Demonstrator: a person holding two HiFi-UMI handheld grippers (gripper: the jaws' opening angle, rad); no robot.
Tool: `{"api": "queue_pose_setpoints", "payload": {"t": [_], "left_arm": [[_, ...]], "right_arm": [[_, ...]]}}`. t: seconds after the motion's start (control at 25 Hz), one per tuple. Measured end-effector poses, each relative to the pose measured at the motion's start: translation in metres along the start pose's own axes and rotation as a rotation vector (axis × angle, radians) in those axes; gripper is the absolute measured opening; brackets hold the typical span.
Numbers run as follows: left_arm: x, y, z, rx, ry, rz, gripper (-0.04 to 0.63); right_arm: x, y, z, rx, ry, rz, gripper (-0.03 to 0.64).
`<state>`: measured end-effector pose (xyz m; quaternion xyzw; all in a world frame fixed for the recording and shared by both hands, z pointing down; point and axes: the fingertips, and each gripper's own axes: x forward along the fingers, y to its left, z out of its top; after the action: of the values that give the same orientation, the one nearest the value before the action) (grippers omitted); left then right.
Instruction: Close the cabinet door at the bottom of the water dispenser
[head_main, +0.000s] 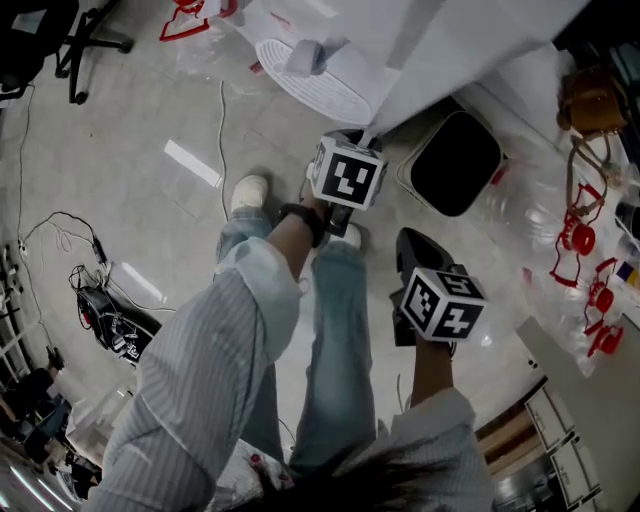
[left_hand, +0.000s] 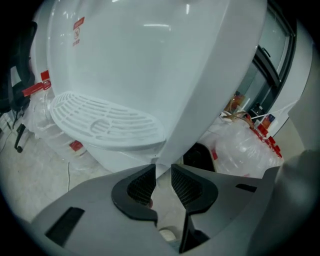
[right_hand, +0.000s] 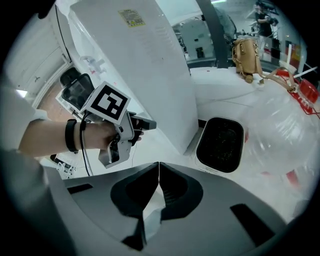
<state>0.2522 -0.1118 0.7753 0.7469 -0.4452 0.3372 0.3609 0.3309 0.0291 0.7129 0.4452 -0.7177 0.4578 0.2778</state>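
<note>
The white water dispenser (head_main: 330, 40) stands ahead of me, its ribbed drip tray (left_hand: 105, 120) sticking out. Its cabinet door (head_main: 470, 70) hangs swung out from the body. My left gripper (head_main: 365, 135) sits at the door's free edge. In the left gripper view the jaws (left_hand: 161, 172) stand narrowly apart, the lower corner of the door (left_hand: 220, 75) fills the gap at their tips, and the pads lie against it. My right gripper (head_main: 405, 238) hangs lower right, apart from the door. Its jaws (right_hand: 159, 167) are shut with nothing between them, and it looks at the door (right_hand: 145, 65) and the left gripper (right_hand: 145, 125).
A white bin with a black opening (head_main: 455, 160) stands on the floor just right of the door. Clear plastic bags with red-handled bottles (head_main: 580, 240) and a brown bag (head_main: 590, 100) lie to the right. Cables (head_main: 100, 310) and an office chair (head_main: 80, 40) are at the left.
</note>
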Motion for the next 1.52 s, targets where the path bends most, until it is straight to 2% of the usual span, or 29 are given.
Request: {"api": "queue_pose_setpoints", "payload": {"t": [0.16, 0.32, 0.64, 0.96, 1.24, 1.52], "left_arm": [[0.003, 0.003, -0.009, -0.028, 0.03, 0.009, 0.103], [-0.005, 0.0, -0.009, -0.011, 0.025, -0.002, 0.103], [-0.071, -0.011, -0.03, -0.029, 0.102, -0.051, 0.101], [-0.175, -0.017, 0.009, 0.028, 0.012, -0.128, 0.087], [-0.292, -0.002, 0.061, 0.05, -0.073, -0.172, 0.07], [-0.405, 0.022, 0.141, 0.085, -0.267, -0.217, 0.048]], "right_arm": [[-0.002, -0.005, -0.001, 0.016, -0.006, -0.008, 0.014], [-0.004, -0.004, -0.001, 0.009, 0.004, -0.013, 0.014], [-0.033, 0.037, 0.034, -0.021, -0.019, -0.034, 0.014], [-0.073, 0.108, 0.085, -0.032, -0.104, -0.081, 0.014], [-0.124, 0.202, 0.144, -0.043, -0.221, -0.075, 0.014], [-0.18, 0.297, 0.222, -0.097, -0.384, -0.014, 0.014]]}}
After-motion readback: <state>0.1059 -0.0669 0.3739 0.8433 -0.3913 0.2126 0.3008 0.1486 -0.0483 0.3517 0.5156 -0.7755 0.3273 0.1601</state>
